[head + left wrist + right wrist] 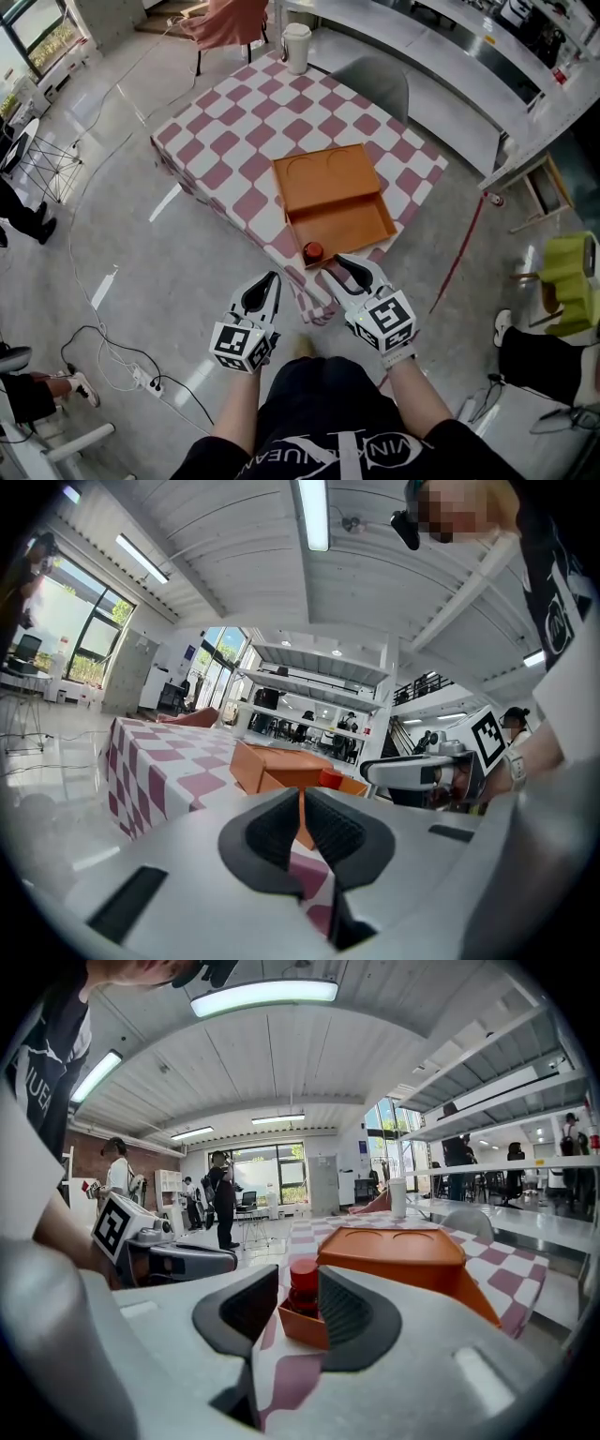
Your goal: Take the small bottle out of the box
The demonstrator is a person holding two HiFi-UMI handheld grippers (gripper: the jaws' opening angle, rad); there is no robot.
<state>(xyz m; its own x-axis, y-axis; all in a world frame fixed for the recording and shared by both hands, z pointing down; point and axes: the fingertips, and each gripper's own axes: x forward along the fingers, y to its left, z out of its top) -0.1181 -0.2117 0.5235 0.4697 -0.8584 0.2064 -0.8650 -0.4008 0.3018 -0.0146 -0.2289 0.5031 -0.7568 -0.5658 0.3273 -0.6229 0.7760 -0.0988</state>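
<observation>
I see a table [221, 141] covered by a pink-and-white checked cloth, standing on a glossy grey floor [141, 281]. An open orange box [337, 202] lies on the cloth toward my edge. A white lidded cup [296, 47] stands at the far corner.

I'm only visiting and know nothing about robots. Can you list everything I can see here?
table: one, pink-and-white checked, mid-floor
box: one, orange, lid open, near end of the table
small bottle: one, red-capped, near corner of the box
cup: one, white, far end of the table
chair: one, grey, at the table's far right side
seat: one, yellow-green, floor at right
power strip: one, white, floor at left
left gripper: one, white, near the table's edge, jaws nearly together, empty
right gripper: one, white, at the box's near corner, jaws apart, lined up with the small bottle, not gripping it
</observation>
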